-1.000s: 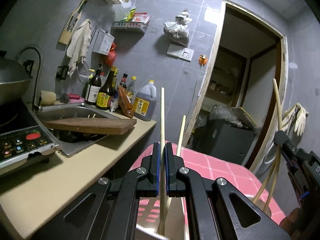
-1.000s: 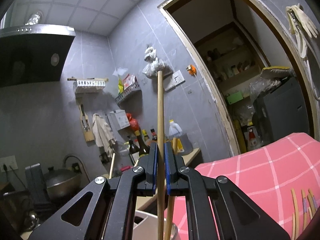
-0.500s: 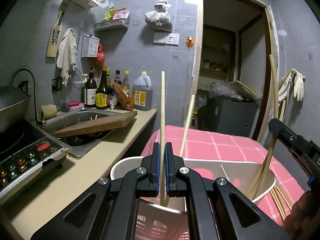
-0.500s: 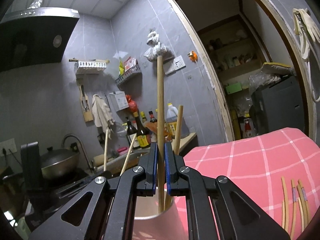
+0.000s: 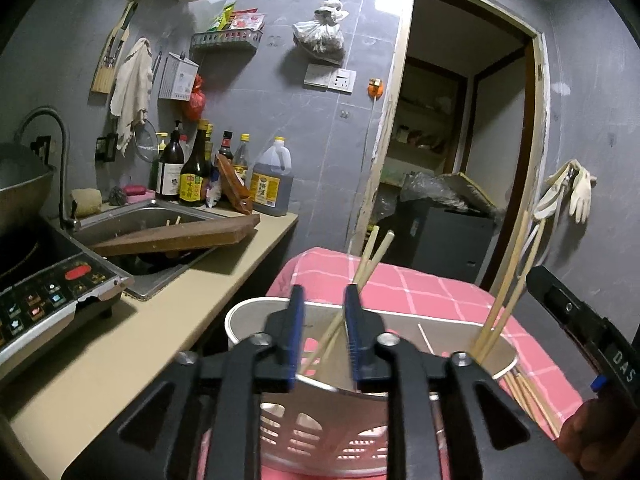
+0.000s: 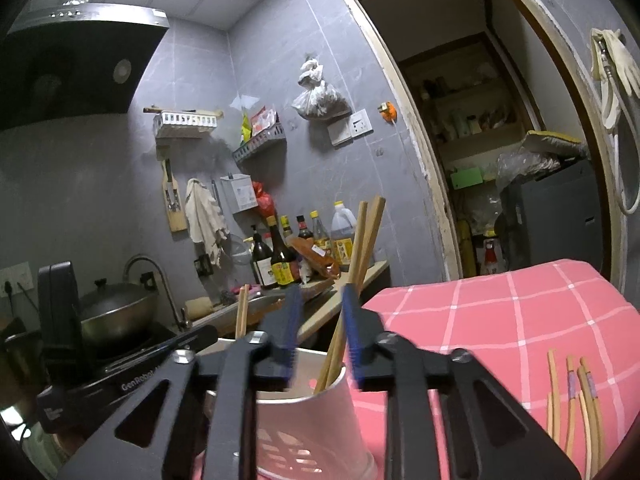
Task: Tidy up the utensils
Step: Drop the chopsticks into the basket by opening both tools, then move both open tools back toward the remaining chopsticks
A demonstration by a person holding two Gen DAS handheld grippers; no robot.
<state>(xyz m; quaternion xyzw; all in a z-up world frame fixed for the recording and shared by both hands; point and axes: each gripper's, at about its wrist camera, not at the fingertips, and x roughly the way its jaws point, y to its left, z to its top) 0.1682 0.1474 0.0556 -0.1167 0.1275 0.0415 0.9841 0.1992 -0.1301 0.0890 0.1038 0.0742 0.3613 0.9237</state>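
A white slotted utensil holder point(image 5: 332, 436) stands on the pink checked tablecloth, also in the right wrist view point(image 6: 308, 432). Wooden chopsticks lean in it: a pair point(image 5: 370, 258) at the far rim and a pair point(image 5: 508, 292) at its right end, which the right wrist view shows as the pair point(image 6: 362, 252). My left gripper point(image 5: 323, 320) is open and empty just above the holder. My right gripper point(image 6: 320, 316) is open and empty above the holder's other end. Several loose chopsticks point(image 6: 576, 404) lie on the cloth at the right.
A beige counter point(image 5: 132, 340) on the left carries an induction cooker point(image 5: 48, 292), a sink with a wooden board point(image 5: 176, 236) across it, and sauce bottles point(image 5: 192, 176). A wok point(image 6: 112, 312) sits on the cooker. An open doorway point(image 5: 452, 152) is behind the table.
Both grippers have opened and let go of their chopsticks, which now lean inside the holder. Both grippers sit lower and closer to the holder.
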